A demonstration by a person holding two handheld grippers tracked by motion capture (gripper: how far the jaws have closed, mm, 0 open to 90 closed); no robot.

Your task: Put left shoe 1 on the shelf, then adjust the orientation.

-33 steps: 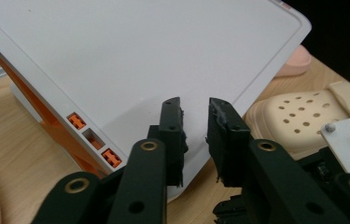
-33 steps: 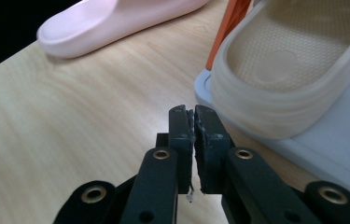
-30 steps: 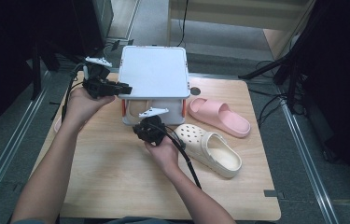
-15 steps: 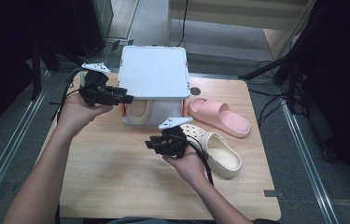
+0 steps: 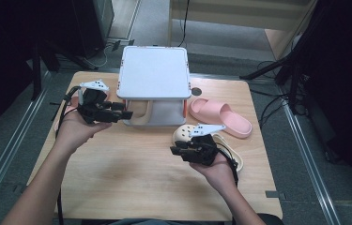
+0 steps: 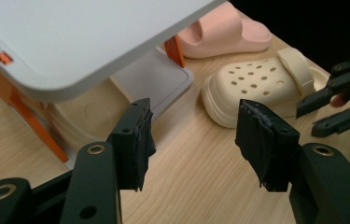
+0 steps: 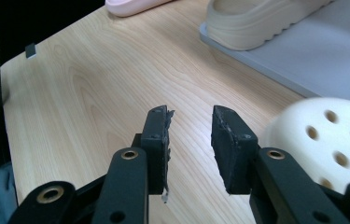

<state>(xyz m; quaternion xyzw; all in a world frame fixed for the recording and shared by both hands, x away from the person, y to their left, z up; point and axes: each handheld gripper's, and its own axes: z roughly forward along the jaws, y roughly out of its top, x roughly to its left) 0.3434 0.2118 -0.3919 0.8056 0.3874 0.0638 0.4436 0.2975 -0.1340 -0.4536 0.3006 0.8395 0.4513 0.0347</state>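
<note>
Pulling back from the rack over the last second, the right gripper [image 5: 179,151] now sits low beside the cream clog [image 5: 190,135], jaws slightly apart, empty. Left gripper [image 5: 126,114] barely moved, level at the white two-tier rack [image 5: 154,71], jaws spread wide, holding nothing. Clog is perforated foam, lying on the wood table [image 5: 117,183] right of the rack. A beige ridged slide [image 7: 256,18] rests on the lower shelf; pink slide [image 5: 220,117] beyond.

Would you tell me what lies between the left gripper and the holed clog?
Only bare wooden table lies between the left gripper and the clog, as the left gripper view shows.
</note>
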